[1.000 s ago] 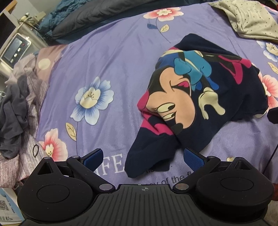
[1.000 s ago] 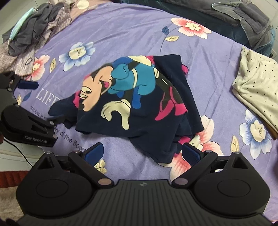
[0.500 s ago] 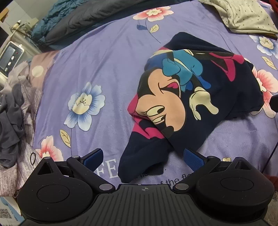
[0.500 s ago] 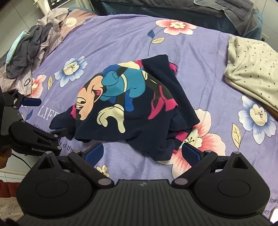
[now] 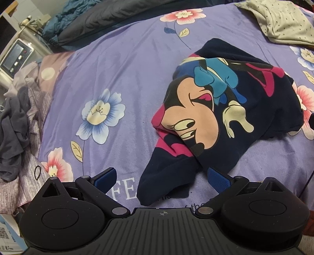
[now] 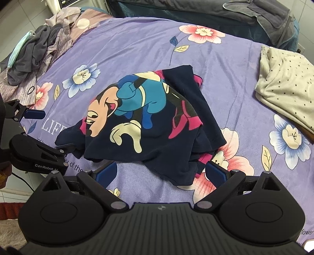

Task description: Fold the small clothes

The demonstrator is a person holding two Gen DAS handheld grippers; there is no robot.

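1. Your navy cartoon-print garment [image 6: 149, 125] lies crumpled in the middle of the bed, on the purple flowered bedspread [image 6: 137, 53], with the printed face turned up and one dark sleeve-like end trailing toward the white lettering.
2. Your left gripper [image 5: 162, 179] hovers over the near edge of the bed with its blue-padded fingers [image 5: 216, 179] spread wide apart and holding nothing. The garment's dark trailing end [image 5: 166, 180] lies between them in this view; you cannot tell whether they touch it.
3. Your right gripper [image 6: 161, 172] also has its fingers [image 6: 214, 173] wide apart and empty. The garment's near hem sits just ahead of them, its lowest fold dipping between the two pads.
4. From the right wrist view, your left gripper [image 6: 39, 133] shows at the left edge, one finger right at the garment's dark corner.
5. A cream dotted cloth [image 6: 288, 82] lies well apart from the garment on the right side of the bed.
6. A heap of grey and striped clothes [image 5: 17, 125] sits at the left edge of the bed.
7. Dark bedding [image 6: 265, 17] is bunched along the far side.
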